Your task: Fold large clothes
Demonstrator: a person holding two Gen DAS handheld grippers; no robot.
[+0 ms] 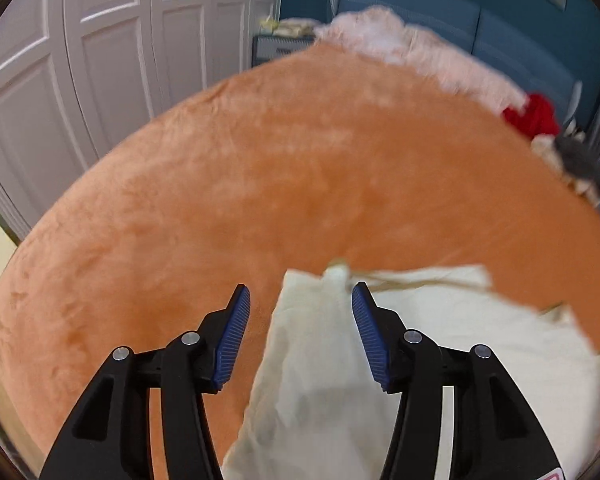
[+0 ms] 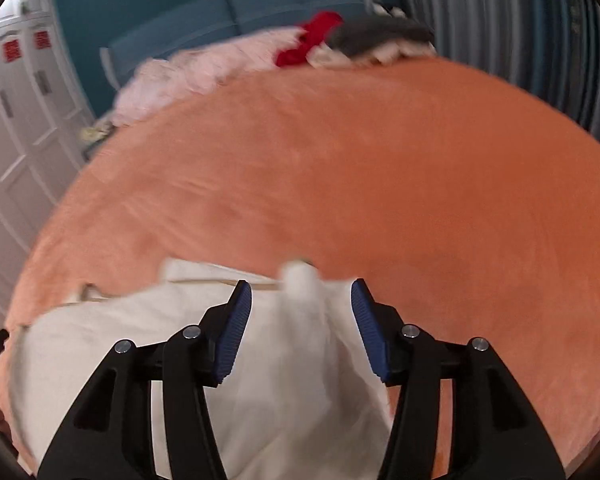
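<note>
Both the left gripper (image 1: 301, 300) and right gripper (image 2: 301, 296) hang released above a cream garment (image 1: 328, 364) lying on the orange bed (image 1: 260, 184), its fold apparently just laid; next comes a fresh edge grasp.

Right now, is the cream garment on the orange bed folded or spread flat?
Folded: the cream garment lies in doubled layers on the orange bed.
</note>
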